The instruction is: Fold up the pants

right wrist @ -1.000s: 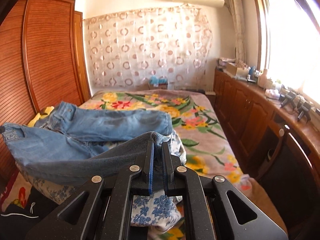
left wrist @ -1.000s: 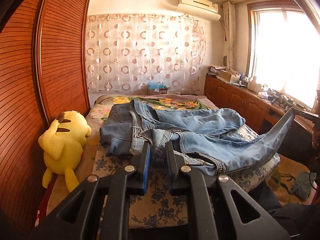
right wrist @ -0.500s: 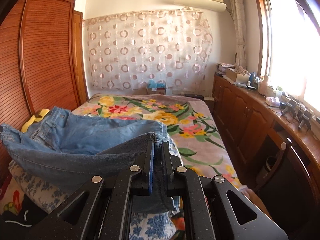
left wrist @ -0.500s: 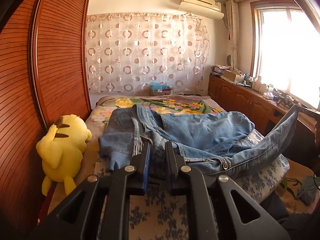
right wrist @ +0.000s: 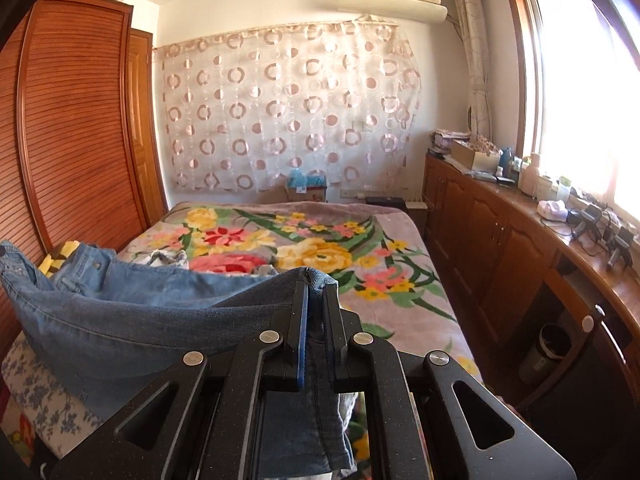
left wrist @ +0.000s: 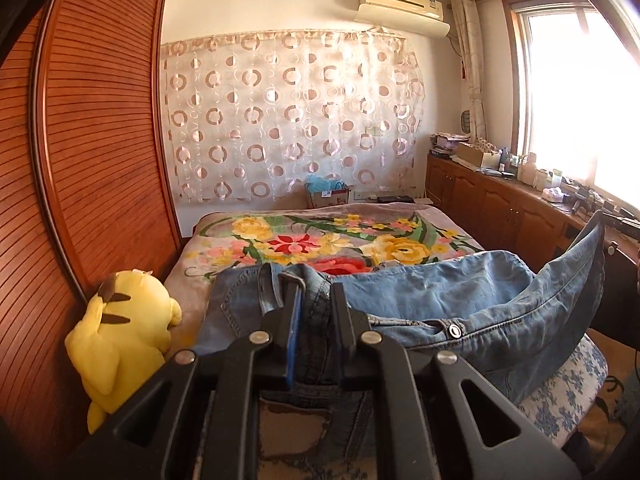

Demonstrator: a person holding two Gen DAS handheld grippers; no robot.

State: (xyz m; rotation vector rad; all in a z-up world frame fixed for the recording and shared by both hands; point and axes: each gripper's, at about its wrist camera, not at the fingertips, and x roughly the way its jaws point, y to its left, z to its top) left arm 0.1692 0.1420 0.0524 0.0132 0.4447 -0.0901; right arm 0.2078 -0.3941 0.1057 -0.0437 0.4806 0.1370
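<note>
The blue denim jeans [left wrist: 472, 300] hang stretched between the two grippers over the near end of the bed [left wrist: 304, 240], their waistband sagging in a curve. The left gripper [left wrist: 314, 300] is clamped tight on the waistband beside the belt loop; the right gripper [right wrist: 316, 292] pinches a folded denim edge. A yellow plush toy [left wrist: 120, 336] sits against the slatted wardrobe [left wrist: 92, 152].

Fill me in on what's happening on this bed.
A person is folding a pair of jeans on the floral bed, one handheld claw in each hand. The left claw is shut on the waistband, the right claw on another edge, with the denim hanging between them. A yellow plush toy sits beside the wardrobe.
</note>
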